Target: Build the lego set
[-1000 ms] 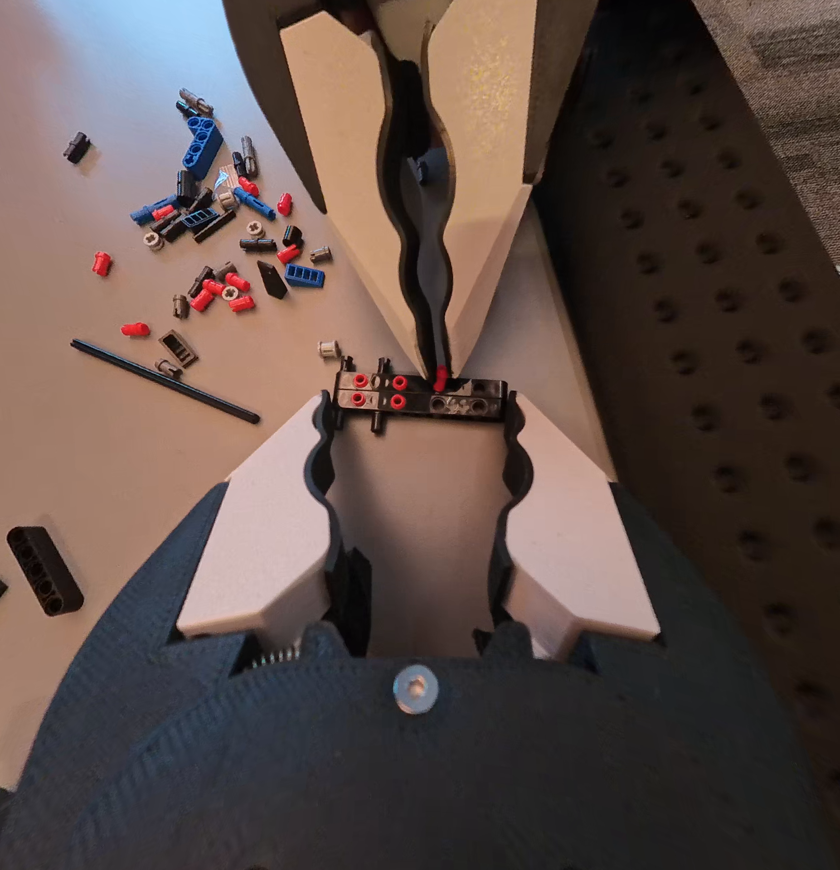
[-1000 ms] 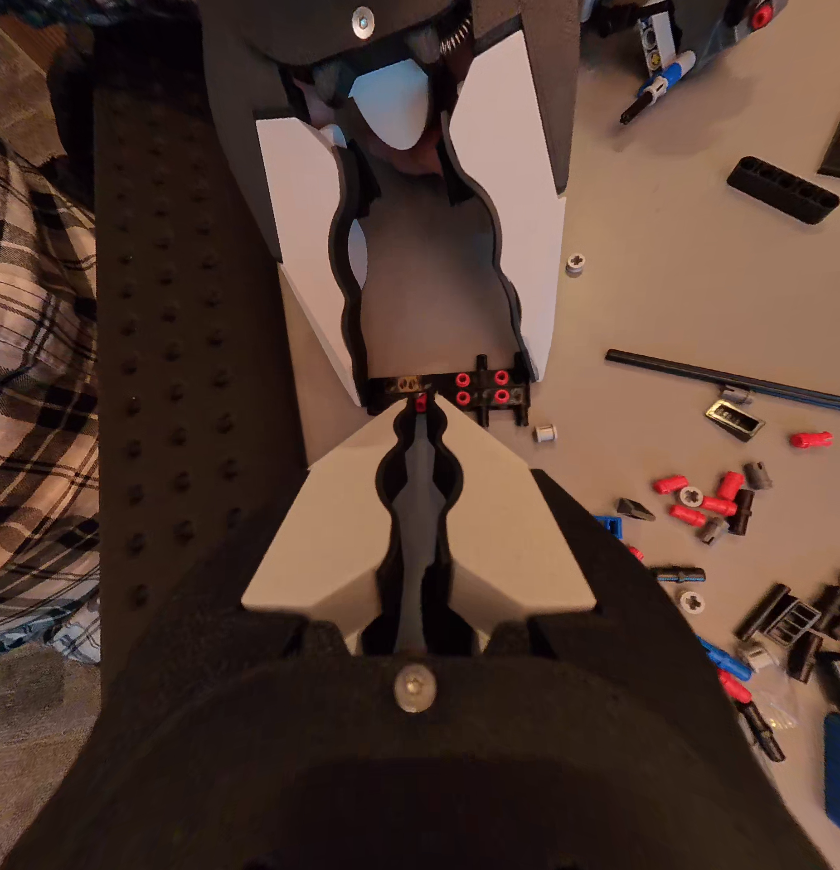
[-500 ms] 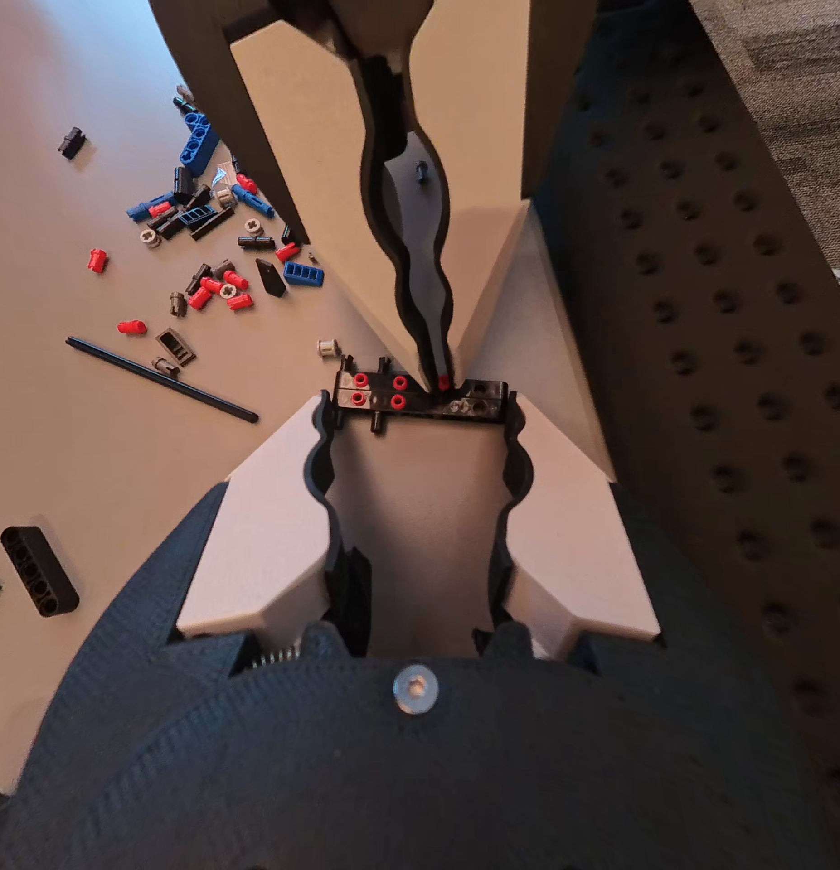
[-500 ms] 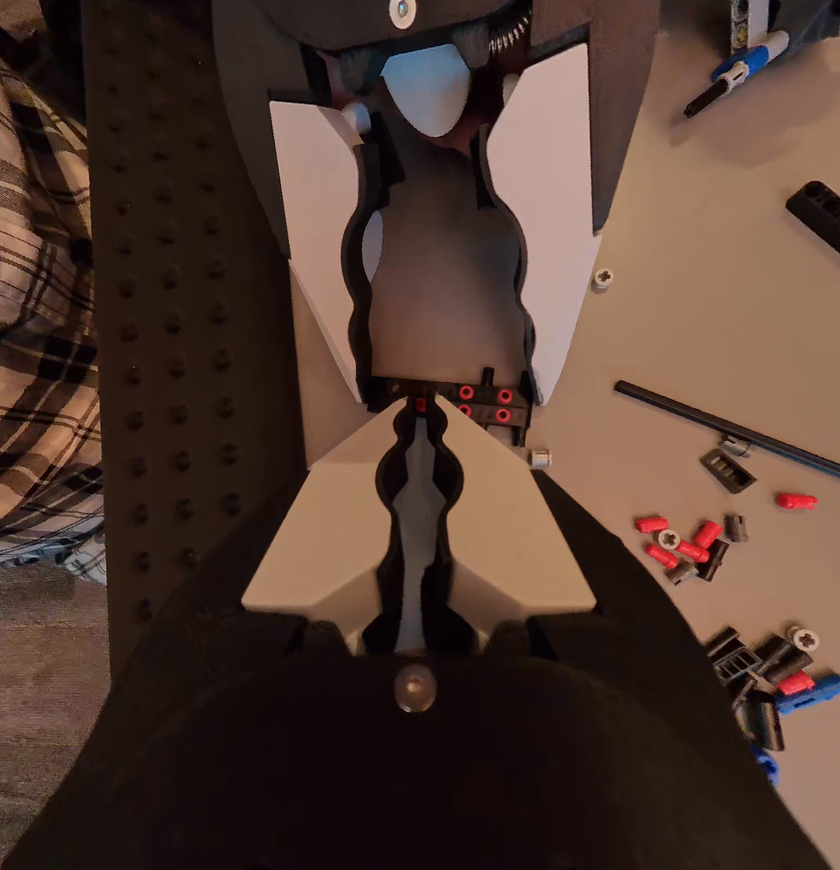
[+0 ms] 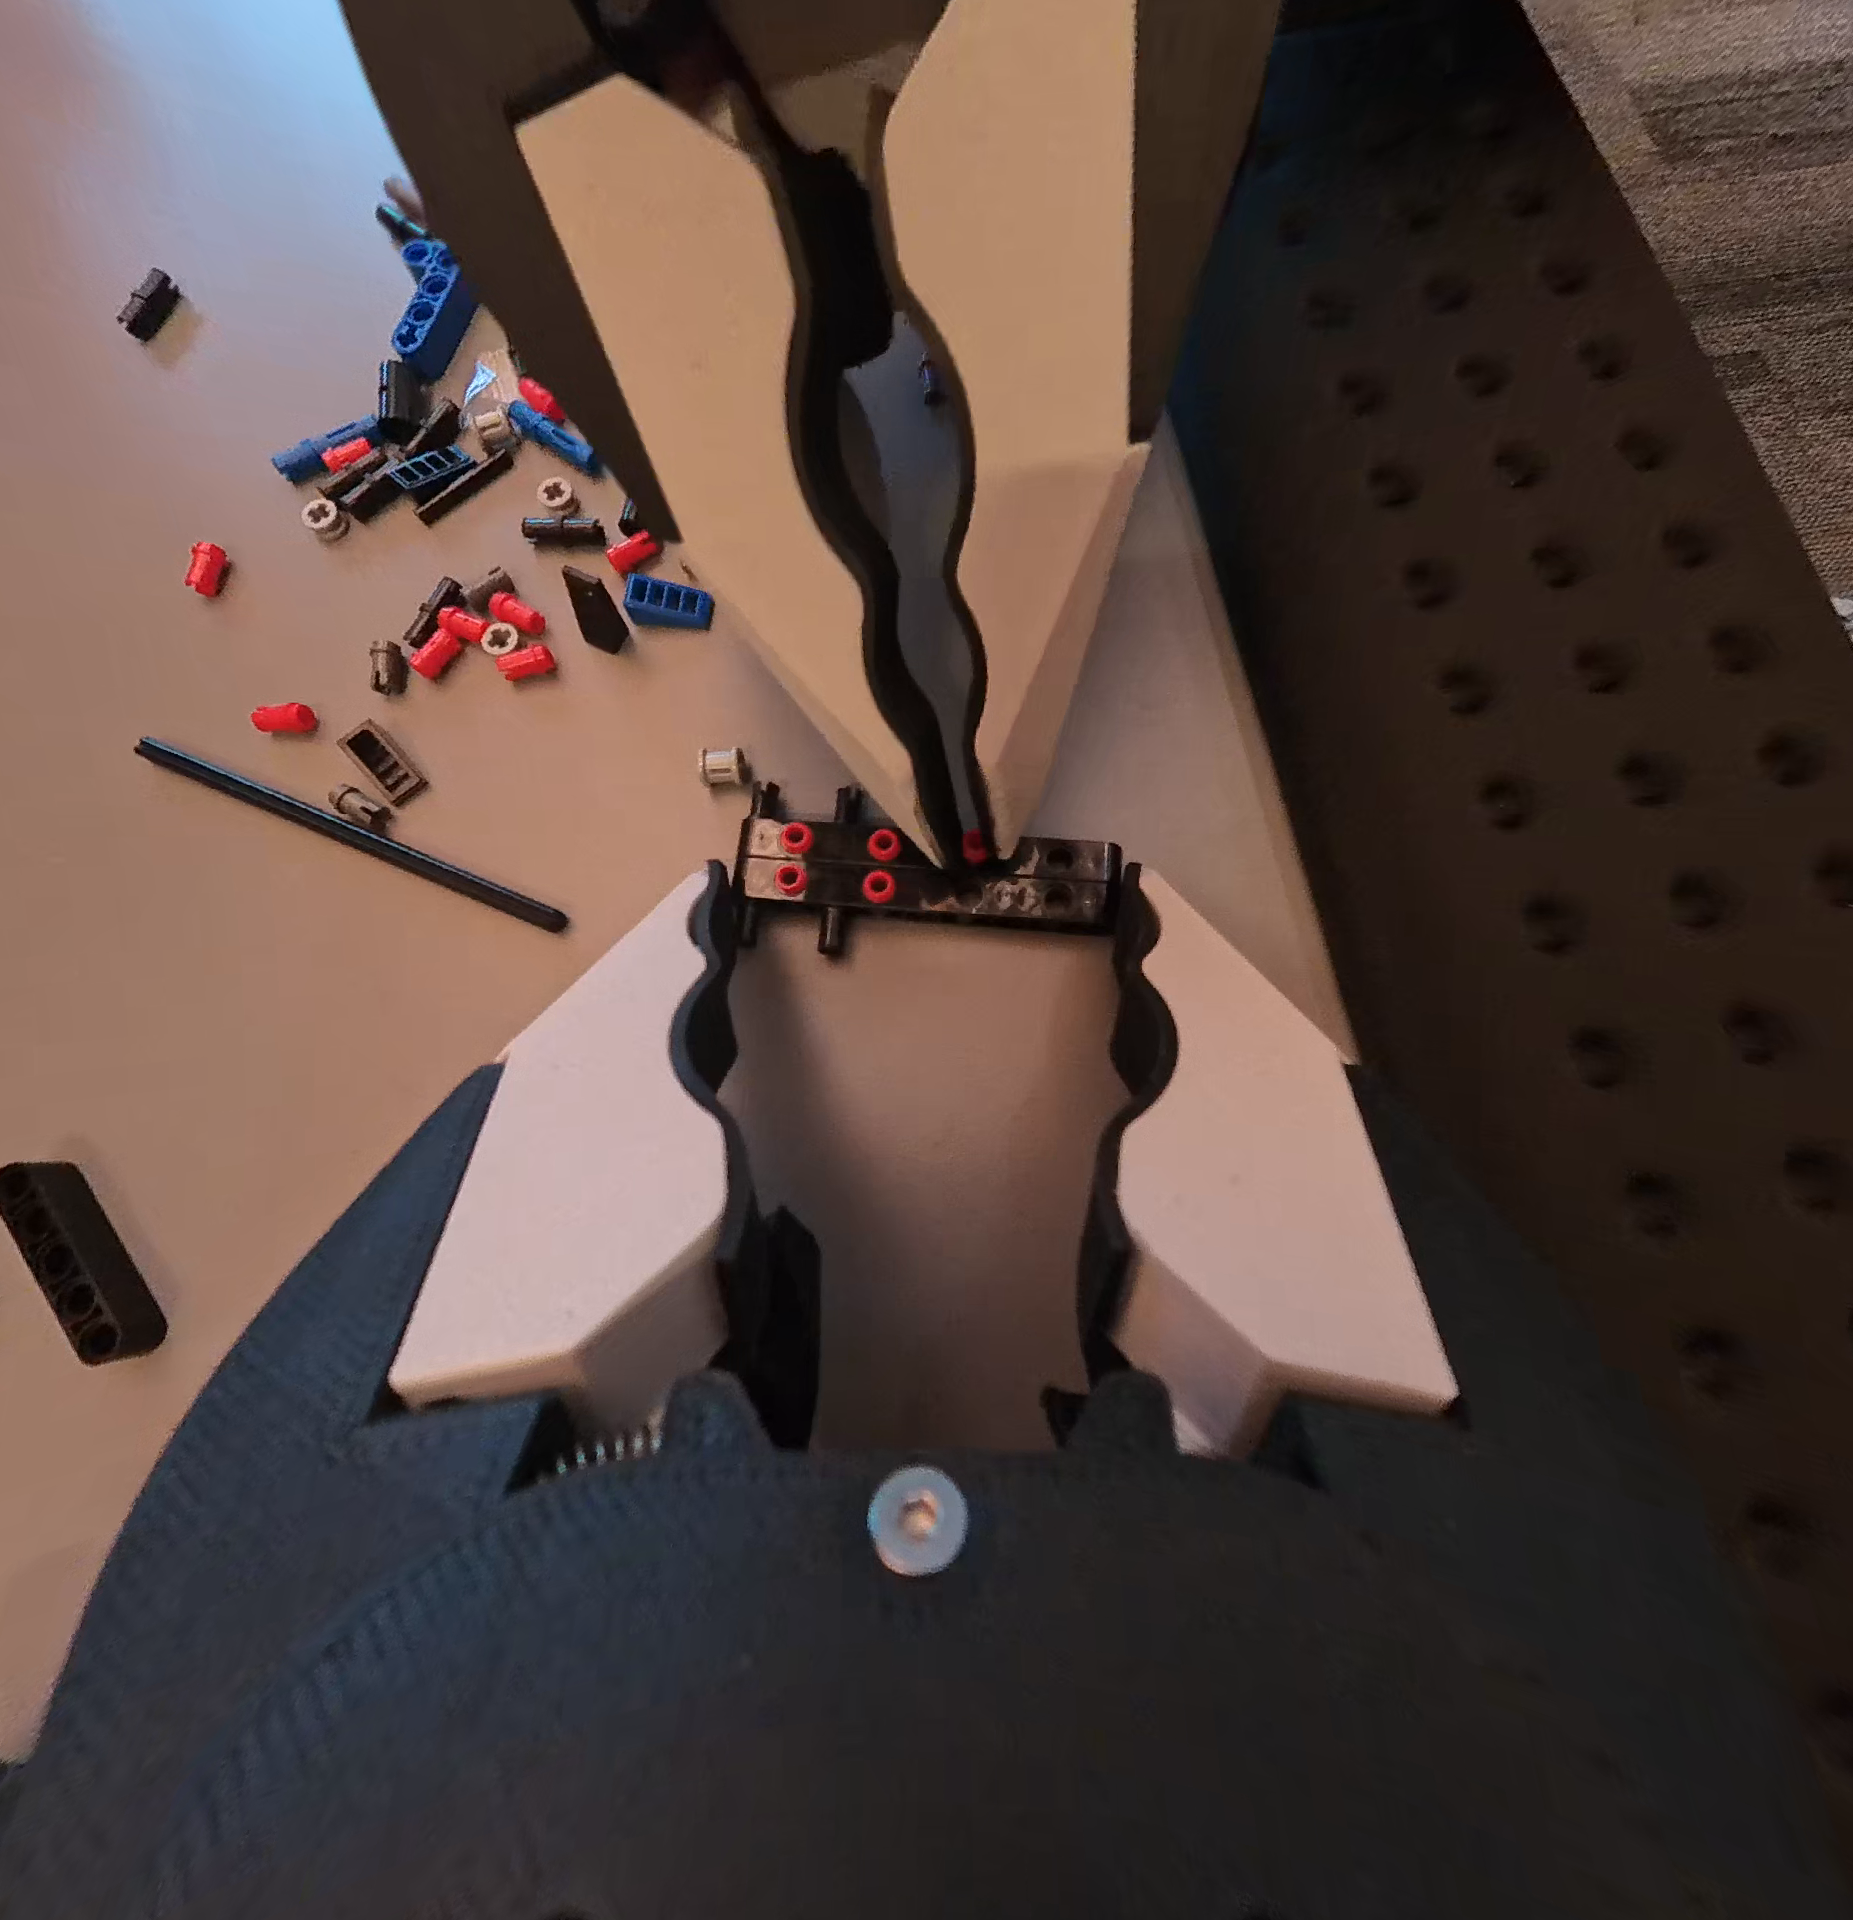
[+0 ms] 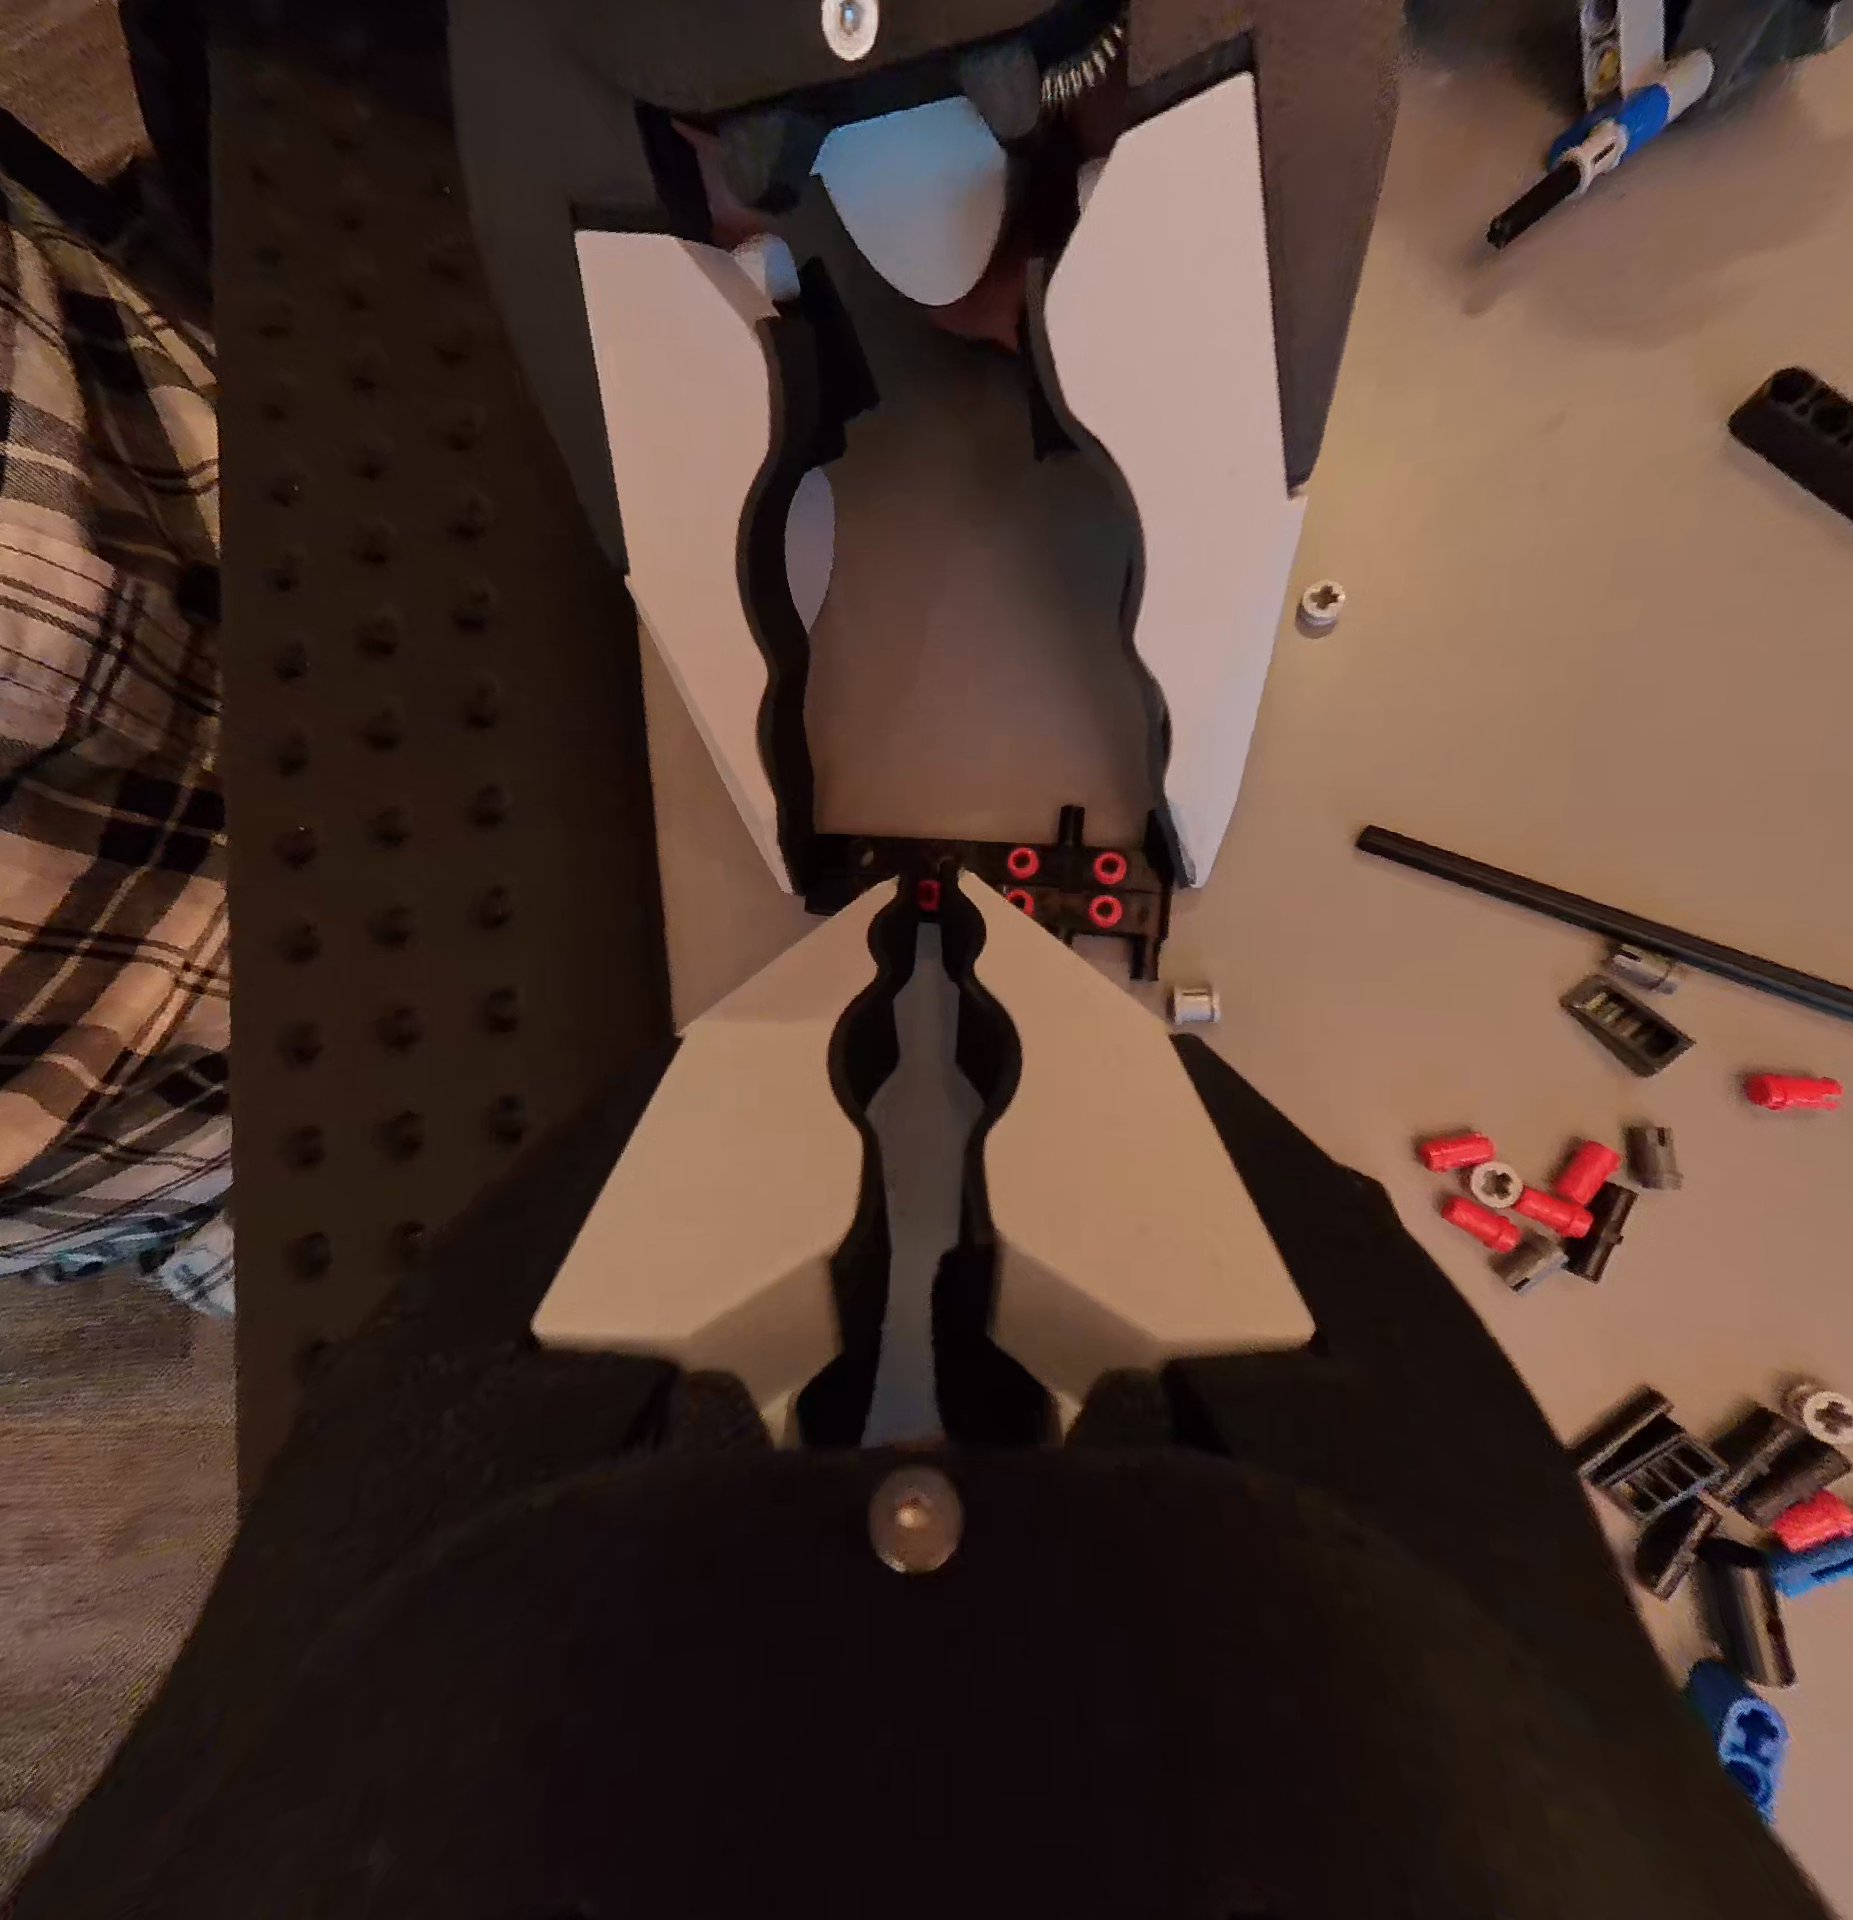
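The left claw [image 5: 927, 883] stands spread wide, its two pads clamped on the ends of the black beam assembly [image 5: 1005, 894], which spans the whole gap between them just above the counter [image 5: 226, 987]. Four red pins sit in the assembly's left half. Facing it, the right claw [image 6: 927, 902] is drawn almost fully together, its tips pinching a single red pin [image 6: 926, 894] that touches a hole of the beam's far row, just right of the middle in the left wrist view.

Right of both claws in the left wrist view, the counter ends close by at a dark perforated panel [image 5: 1576, 831], with carpet beyond; little room lies on that side. To the left the counter is wider: a small grey bush [image 5: 721, 766] lies just beside the assembly, a long black axle [image 5: 350, 836] lies farther out, and a loose black beam [image 5: 75, 1262] rests near the left edge. Farther off is a scatter of red, blue and black parts [image 5: 454, 540].
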Demonstrator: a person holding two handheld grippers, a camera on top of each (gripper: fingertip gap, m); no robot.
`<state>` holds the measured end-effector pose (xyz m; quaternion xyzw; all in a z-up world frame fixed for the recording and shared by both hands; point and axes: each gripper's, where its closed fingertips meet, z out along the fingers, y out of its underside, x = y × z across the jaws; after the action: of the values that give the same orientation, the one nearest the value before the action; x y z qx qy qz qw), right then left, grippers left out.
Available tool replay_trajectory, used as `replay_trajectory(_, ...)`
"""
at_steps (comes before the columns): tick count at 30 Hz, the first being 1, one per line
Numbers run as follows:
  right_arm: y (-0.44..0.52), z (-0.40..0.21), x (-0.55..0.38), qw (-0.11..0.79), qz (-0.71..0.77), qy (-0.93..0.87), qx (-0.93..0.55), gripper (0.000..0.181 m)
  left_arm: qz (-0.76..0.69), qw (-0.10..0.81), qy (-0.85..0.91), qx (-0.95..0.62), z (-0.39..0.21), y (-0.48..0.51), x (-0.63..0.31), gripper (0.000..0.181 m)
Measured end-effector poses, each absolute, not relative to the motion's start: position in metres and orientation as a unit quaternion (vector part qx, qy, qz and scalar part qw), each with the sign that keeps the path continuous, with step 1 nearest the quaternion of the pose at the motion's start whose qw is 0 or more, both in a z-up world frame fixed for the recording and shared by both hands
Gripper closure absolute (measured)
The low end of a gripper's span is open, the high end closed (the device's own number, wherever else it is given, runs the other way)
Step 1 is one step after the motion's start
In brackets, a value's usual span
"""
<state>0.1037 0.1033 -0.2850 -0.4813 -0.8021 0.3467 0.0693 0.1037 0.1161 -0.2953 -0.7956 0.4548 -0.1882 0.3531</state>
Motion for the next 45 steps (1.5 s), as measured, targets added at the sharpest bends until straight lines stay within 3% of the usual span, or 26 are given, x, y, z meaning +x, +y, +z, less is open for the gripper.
replay_trajectory(24,0.109,-0.282,0.101,0.168,0.26,-0.815,-0.49,0.181,-0.185,0.352,0.452,-0.798,-0.296,0.117,0.103,0.108)
replay_trajectory(35,0.188,-0.264,0.117,0.286,0.205,-0.722,-0.596,0.18,-0.17,0.324,0.447,-0.816,-0.296,0.11,0.093,0.109)
replay_trajectory(45,0.205,-0.288,0.096,0.256,0.17,-0.712,-0.631,0.173,-0.12,0.35,0.352,-0.86,-0.295,0.122,0.093,0.108)
